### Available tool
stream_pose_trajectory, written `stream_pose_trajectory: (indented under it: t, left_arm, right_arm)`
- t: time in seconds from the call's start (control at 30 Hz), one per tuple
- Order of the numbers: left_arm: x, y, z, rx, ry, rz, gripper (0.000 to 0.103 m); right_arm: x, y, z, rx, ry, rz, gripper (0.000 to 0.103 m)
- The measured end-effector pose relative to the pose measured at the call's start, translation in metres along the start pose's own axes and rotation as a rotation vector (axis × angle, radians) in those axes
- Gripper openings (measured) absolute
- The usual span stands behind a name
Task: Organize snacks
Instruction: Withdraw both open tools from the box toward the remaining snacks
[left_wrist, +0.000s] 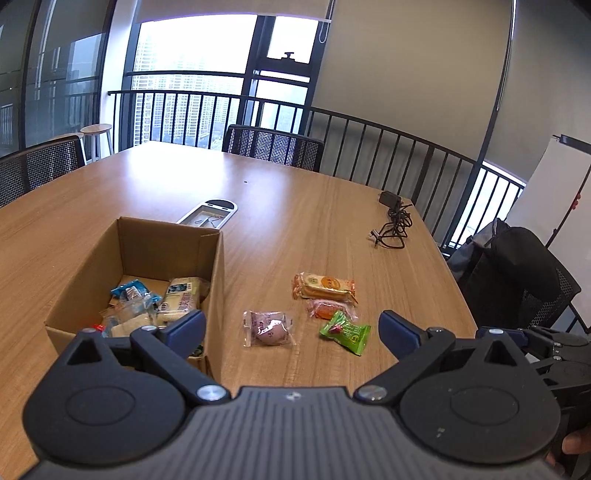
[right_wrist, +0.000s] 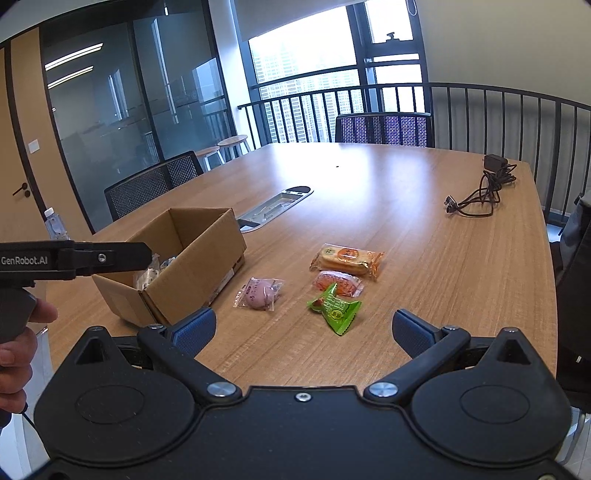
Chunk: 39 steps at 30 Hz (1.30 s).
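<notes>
Brown open cardboard box (left_wrist: 218, 280) w/ snacks inside; pink (left_wrist: 269, 328), green (left_wrist: 346, 331) & two orange wrapped snacks sit just beside it. Both grippers (left (left_wrist: 291, 328), right (right_wrist: 303, 328)) spread apart, empty. Slippery wrappers could prob squirt out of a pinch.

Left hand-held gripper (right_wrist: 122, 254) body reads "GenRobot.AI".

Each tool is matte black plastic, with two round housings, triangular cut-outs and silver screws at the arm pivots, and blue ribbed pads on the fingers (right_wrist: 195, 329). The left tool (left_wrist: 291, 328) has a grey ribbed centre plate; its side reads "GenRobot.AI" in white.
</notes>
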<state>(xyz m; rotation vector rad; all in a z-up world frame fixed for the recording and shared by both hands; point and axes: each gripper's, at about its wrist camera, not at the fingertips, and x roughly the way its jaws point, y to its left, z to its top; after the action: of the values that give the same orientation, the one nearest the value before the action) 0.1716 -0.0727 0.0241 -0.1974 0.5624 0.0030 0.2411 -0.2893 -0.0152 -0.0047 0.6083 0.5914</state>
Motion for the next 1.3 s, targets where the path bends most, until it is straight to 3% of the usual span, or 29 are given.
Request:
stream_pose_trajectory:
  t: [0.63, 0.9, 1.3]
  left_arm:
    - [0.051, -0.024, -0.01, 0.056, 0.091, 0.018, 0.094]
    - [0.073, -0.028, -0.012, 0.063, 0.115, 0.04, 0.093]
    - [0.11, -0.03, -0.018, 0.074, 0.154, 0.083, 0.083]
  right_arm:
    - [0.02, -0.022, -0.012, -0.013, 0.028, 0.008, 0.1]
    - [0.038, -0.031, -0.016, -0.023, 0.058, 0.043, 0.093]
    - [0.075, -0.045, -0.019, -0.014, 0.102, 0.058, 0.09]
